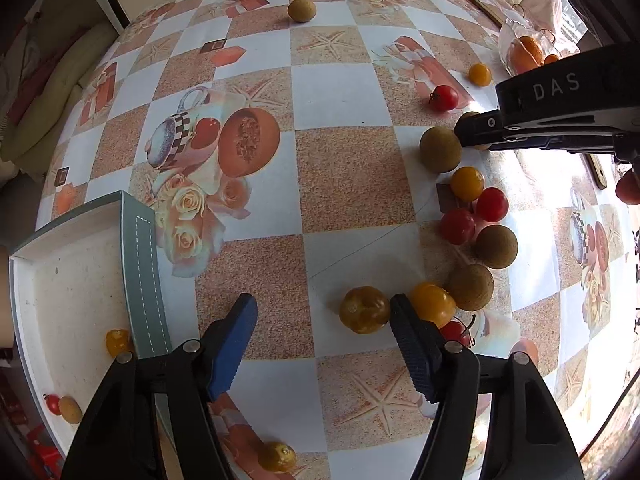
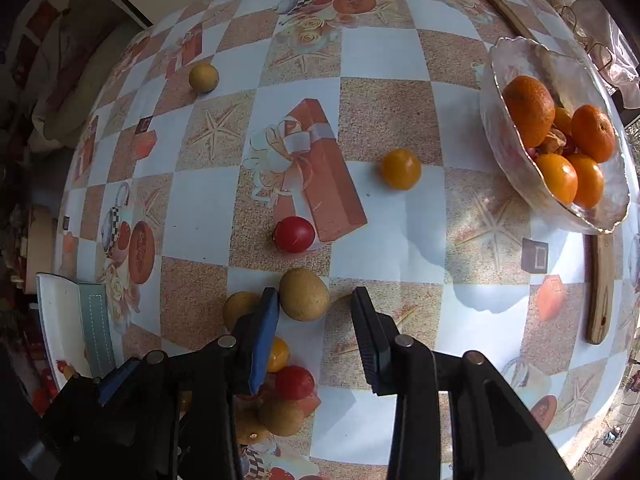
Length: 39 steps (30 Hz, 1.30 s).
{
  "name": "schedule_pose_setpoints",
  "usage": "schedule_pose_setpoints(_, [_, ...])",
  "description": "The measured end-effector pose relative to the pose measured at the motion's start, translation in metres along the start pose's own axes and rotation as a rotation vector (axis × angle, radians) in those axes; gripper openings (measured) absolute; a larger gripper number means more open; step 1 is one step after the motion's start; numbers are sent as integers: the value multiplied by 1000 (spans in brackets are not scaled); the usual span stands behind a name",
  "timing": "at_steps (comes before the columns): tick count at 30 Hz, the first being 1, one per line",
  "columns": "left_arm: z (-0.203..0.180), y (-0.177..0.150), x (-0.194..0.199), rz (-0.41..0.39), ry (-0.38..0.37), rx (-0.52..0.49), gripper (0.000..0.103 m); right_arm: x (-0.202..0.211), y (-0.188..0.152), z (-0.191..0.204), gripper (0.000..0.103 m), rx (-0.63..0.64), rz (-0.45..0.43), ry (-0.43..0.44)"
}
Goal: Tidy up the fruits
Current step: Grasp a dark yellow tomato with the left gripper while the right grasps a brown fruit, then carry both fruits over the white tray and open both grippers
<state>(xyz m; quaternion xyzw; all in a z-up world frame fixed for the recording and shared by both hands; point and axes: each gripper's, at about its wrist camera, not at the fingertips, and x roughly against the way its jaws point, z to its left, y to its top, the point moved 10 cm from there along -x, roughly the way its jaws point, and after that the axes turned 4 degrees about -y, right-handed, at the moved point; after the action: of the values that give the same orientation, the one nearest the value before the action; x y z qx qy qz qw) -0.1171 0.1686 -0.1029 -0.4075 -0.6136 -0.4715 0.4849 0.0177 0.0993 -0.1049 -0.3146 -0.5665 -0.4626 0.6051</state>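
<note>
Our left gripper hangs low over the table with its fingers spread wide and nothing between them. Its blue finger sits over bare checkered cloth, while the black finger stands just beside a dull yellow tomato, close enough that we cannot tell whether they touch. An orange tomato lies on the black finger's other side, at the near end of a loose line of fruit running away along the right: brown round fruits, red tomatoes and another orange one.

Our right gripper is likewise released, fingers well apart and empty. A brown round fruit lies just ahead of the gap, nearer the blue finger; a second brown fruit shows behind that finger.

At the left a shallow white tray with a grey-green rim holds a small yellow fruit, a red tomato and a brown fruit. At the far right a glass bowl holds several oranges.

Farther out on the table we see a lone red tomato, an orange tomato and a single brown fruit, each well apart. A wooden stick runs lengthwise under the bowl, its long axis pointing away from us.
</note>
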Motion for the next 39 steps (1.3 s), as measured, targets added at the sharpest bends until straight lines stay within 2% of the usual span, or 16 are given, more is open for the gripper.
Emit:
schedule_pose_setpoints(3, [-5,-2,1,-5,-17,-15,50,0,1,4,28,-8,4,11])
schedule_pose_setpoints(5, [-13,-3,4,-5,-51,-31,31,3,-2,4,28,-15,0,20])
schedule_pose_setpoints(7, [-18,-3,4,0,-58,-48,25,8,-9,1,28,-26,-1,31])
schedule_pose_setpoints(13, [-11,-4,9,0,-92,-5,25,25,-26,-6,28,-57,-9,49])
schedule_pose_setpoints(25, [0,-9,53,-44,-101,35,25,57,-78,-14,28,-71,-1,68])
schedule_pose_setpoints(33, [18,-15,71,-72,-96,76,25,68,-97,4,28,-34,11,62])
schedule_pose_setpoints(39, [42,-27,84,-97,-84,124,25,73,-104,32,28,20,16,66])
